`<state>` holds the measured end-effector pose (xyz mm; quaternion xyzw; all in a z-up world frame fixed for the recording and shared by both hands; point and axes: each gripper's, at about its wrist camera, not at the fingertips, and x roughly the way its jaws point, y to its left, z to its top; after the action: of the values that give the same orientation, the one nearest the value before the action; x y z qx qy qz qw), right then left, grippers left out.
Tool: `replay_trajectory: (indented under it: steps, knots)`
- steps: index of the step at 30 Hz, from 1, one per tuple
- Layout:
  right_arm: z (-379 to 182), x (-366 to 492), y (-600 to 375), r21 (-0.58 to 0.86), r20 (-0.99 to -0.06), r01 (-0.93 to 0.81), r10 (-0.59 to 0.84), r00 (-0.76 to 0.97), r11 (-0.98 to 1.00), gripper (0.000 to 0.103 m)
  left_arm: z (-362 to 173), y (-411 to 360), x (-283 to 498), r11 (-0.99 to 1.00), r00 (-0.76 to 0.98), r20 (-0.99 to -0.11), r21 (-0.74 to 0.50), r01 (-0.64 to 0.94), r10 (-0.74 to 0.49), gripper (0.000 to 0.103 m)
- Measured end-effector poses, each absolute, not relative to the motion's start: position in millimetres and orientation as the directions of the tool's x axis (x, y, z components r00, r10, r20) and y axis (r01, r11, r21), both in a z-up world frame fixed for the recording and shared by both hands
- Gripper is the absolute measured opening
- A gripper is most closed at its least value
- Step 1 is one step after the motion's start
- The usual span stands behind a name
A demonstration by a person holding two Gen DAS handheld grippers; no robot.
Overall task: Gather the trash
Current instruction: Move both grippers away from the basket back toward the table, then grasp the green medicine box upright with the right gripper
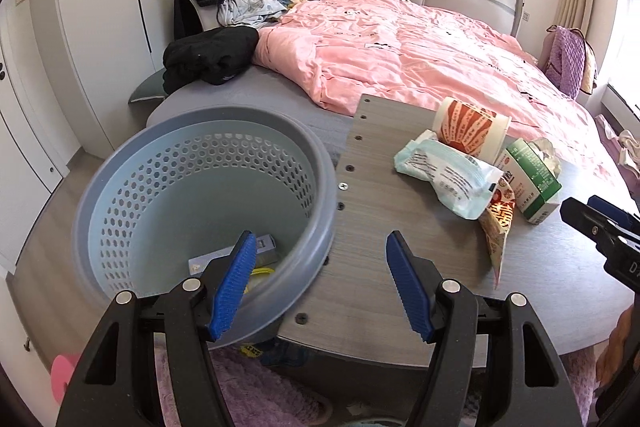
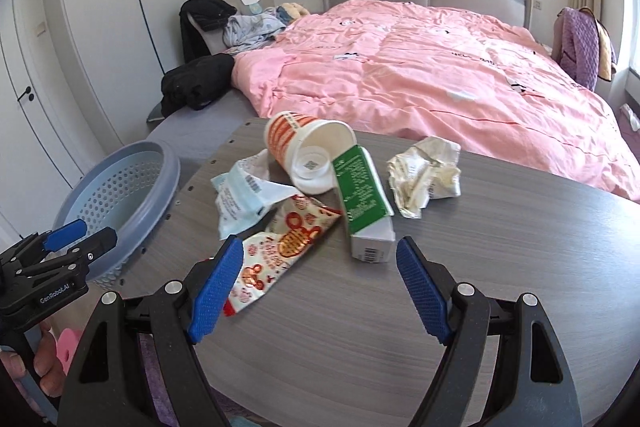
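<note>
Hovering with both claws agape, the right claw [image 2: 319,259] faced the wrapper [image 2: 276,255] on the bench [image 2: 480,287], seemingly next to pinch and carry to the basket [image 1: 208,195] beneath the left claw [image 1: 321,257].

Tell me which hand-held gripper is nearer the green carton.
Right. The right hand-held gripper is open just in front of the green carton; the left hand-held gripper hangs by the basket, farther off.

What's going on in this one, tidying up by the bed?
A person with two sets of tongs is clearing trash from a grey table. Both the left tongs and right tongs are open and empty. A paper cup, green carton, wrappers and crumpled paper remain; the blue basket holds a few items.
</note>
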<state>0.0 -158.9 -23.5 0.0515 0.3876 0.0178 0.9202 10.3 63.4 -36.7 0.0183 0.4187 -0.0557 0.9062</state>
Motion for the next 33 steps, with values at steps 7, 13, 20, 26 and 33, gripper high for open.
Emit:
replay_trajectory:
  steps: [7, 13, 20, 26, 33]
  knots:
    - [-37, 17, -181, 0.082, -0.73, 0.041, 0.032, 0.682, 0.996, 0.072, -44, 36, 11, 0.986, 0.628, -0.771, 0.003, 0.168, -0.104, 0.064]
    - [-47, 36, -177, 0.06, -0.745, 0.028, 0.026, 0.666, 0.998, 0.066, -46, 28, 14, 0.984, 0.618, -0.779, 0.005, 0.176, -0.106, 0.064]
    - [-55, 56, -172, 0.034, -0.766, 0.022, 0.012, 0.643, 0.999, 0.059, -46, 28, 17, 0.984, 0.616, -0.78, 0.005, 0.178, -0.107, 0.064]
    - [-63, 65, -169, 0.022, -0.786, 0.019, 0.006, 0.618, 1.0, 0.052, -45, 30, 18, 0.984, 0.617, -0.779, 0.0, 0.181, -0.113, 0.065]
    - [-67, 63, -172, 0.047, -0.798, 0.019, 0.027, 0.603, 0.999, 0.028, -44, 30, 17, 0.987, 0.626, -0.773, 0.001, 0.163, -0.103, 0.064]
